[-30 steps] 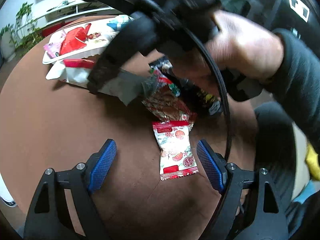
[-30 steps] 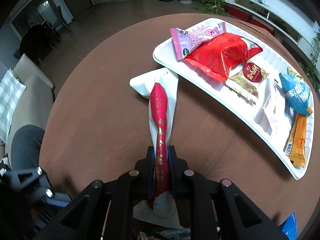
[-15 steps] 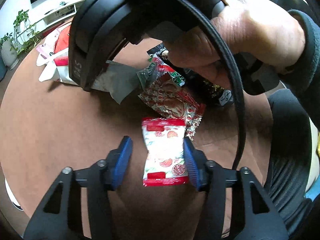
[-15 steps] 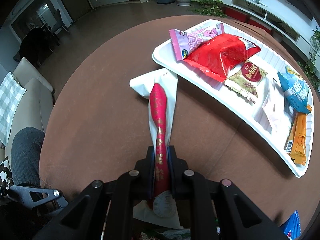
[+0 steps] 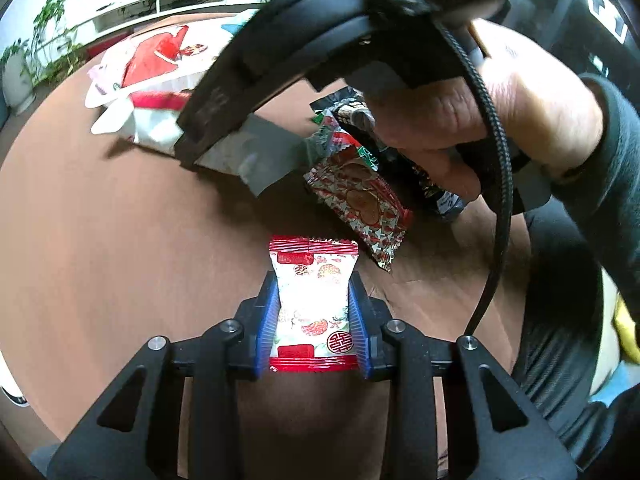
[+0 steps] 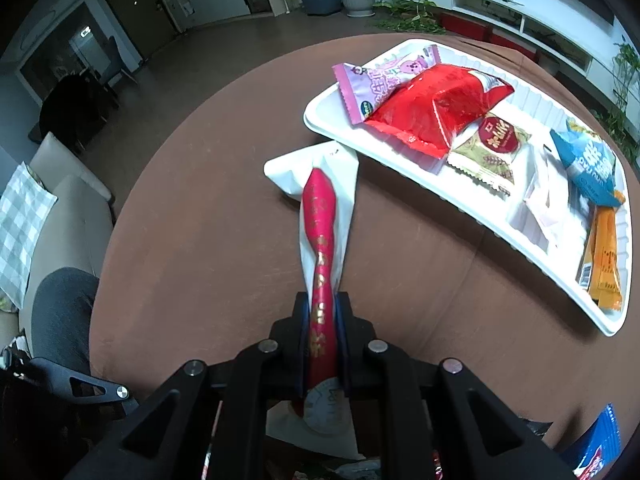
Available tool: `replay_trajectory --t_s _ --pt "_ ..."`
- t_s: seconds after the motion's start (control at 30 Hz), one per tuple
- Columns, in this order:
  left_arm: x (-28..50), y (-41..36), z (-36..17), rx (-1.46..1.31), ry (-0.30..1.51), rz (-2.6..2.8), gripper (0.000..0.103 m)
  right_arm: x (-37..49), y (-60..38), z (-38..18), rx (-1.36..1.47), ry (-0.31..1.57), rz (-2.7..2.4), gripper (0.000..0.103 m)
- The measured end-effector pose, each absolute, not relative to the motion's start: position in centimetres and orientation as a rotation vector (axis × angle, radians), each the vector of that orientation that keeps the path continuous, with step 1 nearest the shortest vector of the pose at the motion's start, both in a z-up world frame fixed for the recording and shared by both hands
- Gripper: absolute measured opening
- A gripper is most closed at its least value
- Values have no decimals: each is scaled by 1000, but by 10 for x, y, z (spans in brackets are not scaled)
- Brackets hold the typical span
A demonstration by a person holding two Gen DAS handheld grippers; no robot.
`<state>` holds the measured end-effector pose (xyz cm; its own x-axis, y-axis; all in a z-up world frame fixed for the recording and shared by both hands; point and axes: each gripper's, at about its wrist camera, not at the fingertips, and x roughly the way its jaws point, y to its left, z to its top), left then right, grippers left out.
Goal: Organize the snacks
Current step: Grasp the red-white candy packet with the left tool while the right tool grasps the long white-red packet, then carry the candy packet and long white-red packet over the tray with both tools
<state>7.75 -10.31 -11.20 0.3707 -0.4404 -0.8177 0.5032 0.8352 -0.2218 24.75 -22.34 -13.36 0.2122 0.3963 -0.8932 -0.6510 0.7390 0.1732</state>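
My left gripper (image 5: 314,312) is shut on a small white-and-red candy packet (image 5: 313,296) lying on the brown round table (image 5: 100,248). My right gripper (image 6: 322,332) is shut on a long red-and-white snack packet (image 6: 320,224), held edge-up and pointing toward a white tray (image 6: 480,216). The tray holds a red bag (image 6: 432,108), a purple packet (image 6: 372,84), a blue packet (image 6: 588,168), an orange bar (image 6: 604,260) and others. In the left wrist view the right gripper (image 5: 320,52) and hand loom above with that packet (image 5: 240,148).
Loose snacks lie beyond the candy: a red-patterned foil packet (image 5: 360,200) and a dark packet (image 5: 436,192). A blue packet (image 6: 600,444) sits at the near right. A sofa (image 6: 52,200) and the person's knee (image 6: 60,312) are left of the table.
My left gripper moved forward around the candy packet and shut on it. My right gripper kept its hold on the long packet and barely moved.
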Motion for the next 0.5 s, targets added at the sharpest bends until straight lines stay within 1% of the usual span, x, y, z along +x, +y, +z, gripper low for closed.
replay_trajectory --t_s 0.37,0.5 --pt "82 -69 -112 -79 1006 -623 29 242 -234 -116 -151 1113 765 12" --pt "87 -55 -110 -94 997 -615 29 240 -232 -116 -166 1106 757 12"
